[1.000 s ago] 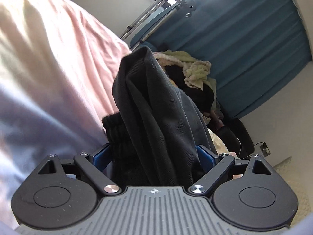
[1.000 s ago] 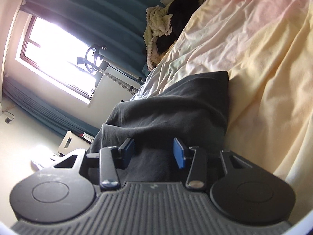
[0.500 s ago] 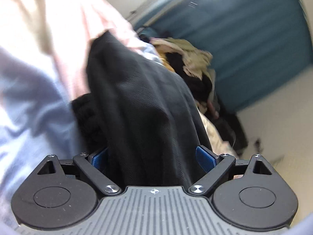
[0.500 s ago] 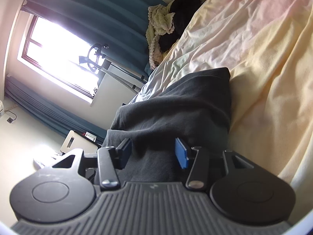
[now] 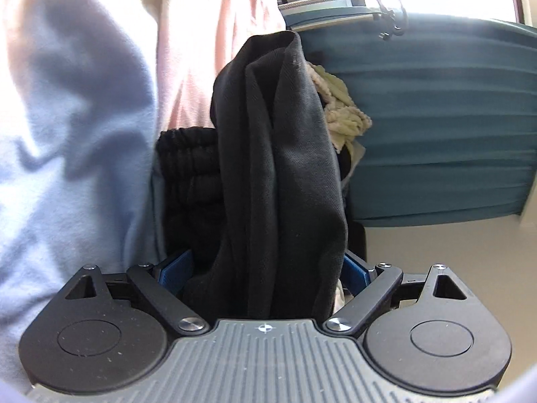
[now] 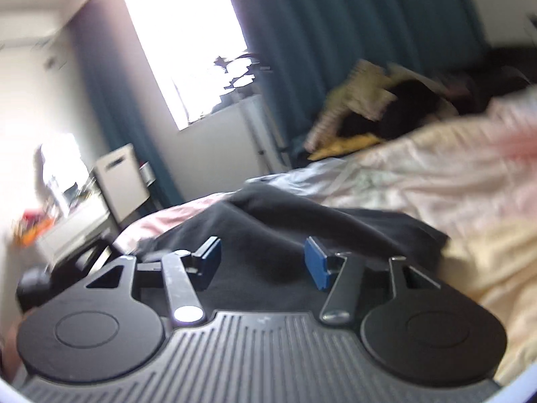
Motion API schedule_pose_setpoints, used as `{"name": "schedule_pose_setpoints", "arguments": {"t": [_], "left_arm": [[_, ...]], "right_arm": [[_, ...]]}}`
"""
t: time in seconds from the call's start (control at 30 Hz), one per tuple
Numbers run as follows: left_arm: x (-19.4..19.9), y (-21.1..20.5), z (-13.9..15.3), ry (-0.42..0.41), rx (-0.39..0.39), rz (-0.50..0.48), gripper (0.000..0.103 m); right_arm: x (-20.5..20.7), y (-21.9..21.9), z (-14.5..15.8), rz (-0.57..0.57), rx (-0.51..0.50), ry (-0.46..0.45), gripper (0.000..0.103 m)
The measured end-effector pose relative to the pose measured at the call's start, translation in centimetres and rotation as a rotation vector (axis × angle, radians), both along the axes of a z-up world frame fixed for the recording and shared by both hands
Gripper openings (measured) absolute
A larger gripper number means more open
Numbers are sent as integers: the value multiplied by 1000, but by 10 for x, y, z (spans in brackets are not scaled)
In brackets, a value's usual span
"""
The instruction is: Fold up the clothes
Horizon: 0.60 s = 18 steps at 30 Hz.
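A dark grey garment (image 5: 278, 168) lies bunched on the bed, and beside it shows a black ribbed band (image 5: 188, 158). My left gripper (image 5: 265, 265) stands wide, its blue pads (image 5: 174, 268) flanking the bundle, which fills the gap between them. In the blurred right wrist view the same garment (image 6: 285, 215) spreads flat on the sheet under and beyond my right gripper (image 6: 261, 258). Its jaws are opening, and no cloth is pinched between the pads (image 6: 315, 262).
The bed's pale pink, yellow and blue sheet (image 6: 436, 184) (image 5: 67, 100) fills one side. A pile of cream and black clothes (image 6: 386, 107) (image 5: 342, 114) lies at the far end. Teal curtains (image 5: 436, 117), a bright window (image 6: 188, 50) and a white box (image 6: 120, 181) stand behind.
The right gripper has rolled, lifted back from the garment, and its jaws have widened off the cloth. The left view has rolled too, with the bundle still between its wide jaws.
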State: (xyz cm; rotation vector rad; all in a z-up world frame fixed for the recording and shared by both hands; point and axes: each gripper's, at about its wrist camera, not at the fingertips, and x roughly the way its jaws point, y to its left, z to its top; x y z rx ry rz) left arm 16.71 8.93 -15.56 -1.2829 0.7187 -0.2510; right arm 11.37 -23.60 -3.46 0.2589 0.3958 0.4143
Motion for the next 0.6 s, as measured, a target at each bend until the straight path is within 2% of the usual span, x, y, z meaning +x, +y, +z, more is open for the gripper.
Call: {"name": "schedule_pose_setpoints", "arguments": {"t": [0.07, 0.17, 0.27, 0.37, 0.5, 0.57, 0.6], "left_arm": [[1, 1, 2, -45, -17, -36, 92], [4, -3, 11, -106, 22, -105, 92], [8, -5, 19, -167, 38, -151, 92], [15, -7, 25, -211, 59, -188, 92], [14, -10, 23, -223, 64, -200, 92], [14, -9, 21, -217, 66, -190, 92], [13, -8, 20, -216, 60, -179, 92]], "right_arm": [[-9, 24, 5, 99, -107, -46, 59], [-21, 59, 2, 234, -272, -87, 60], [-19, 91, -8, 253, -480, -96, 62], [-9, 111, -19, 243, -623, -116, 65], [-1, 138, -49, 279, -878, -158, 77], [0, 145, -62, 287, -969, -177, 71], [2, 143, -61, 263, -960, -181, 52]]}}
